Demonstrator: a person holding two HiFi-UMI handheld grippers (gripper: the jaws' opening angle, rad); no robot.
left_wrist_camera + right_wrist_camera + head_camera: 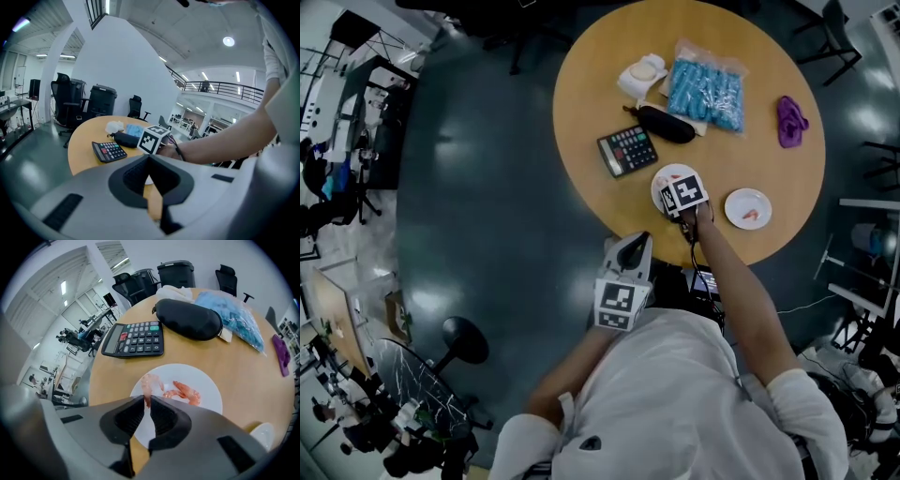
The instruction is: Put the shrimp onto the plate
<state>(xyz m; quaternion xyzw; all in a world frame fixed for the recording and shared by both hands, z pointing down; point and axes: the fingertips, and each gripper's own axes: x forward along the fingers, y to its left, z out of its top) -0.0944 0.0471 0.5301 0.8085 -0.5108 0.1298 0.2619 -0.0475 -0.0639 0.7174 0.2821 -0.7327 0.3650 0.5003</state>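
The right gripper (146, 400) has its jaws pinched on one shrimp (146, 383), gripped by the tail end, with the body sticking out past the tips and hanging over the plate (208, 380) at about the plate's 9 o'clock side; whether it touches the plate I cannot tell. A second shrimp (187, 392) lies flat near the plate's middle. In the head view the plate sits toward the 6 o'clock edge of the round table (609, 84); a small plate (733, 202) with a third shrimp (754, 214) on it stands at the plate's 3 o'clock, close by but apart, and a calculator (133, 339) lies at its 10 o'clock.

The left gripper (150, 158) is held back near the body, off the table, jaws pressed together on nothing.

The shrimp looks light, soft and probably slick; a hard squeeze would likely crush or tear it, and a loose one let it slide out. The thick middle of the body seems the safest hold; the thin tail end, as now, likely leaves it free to swing or slip, so lowering it close to the plate before letting go seems wise.
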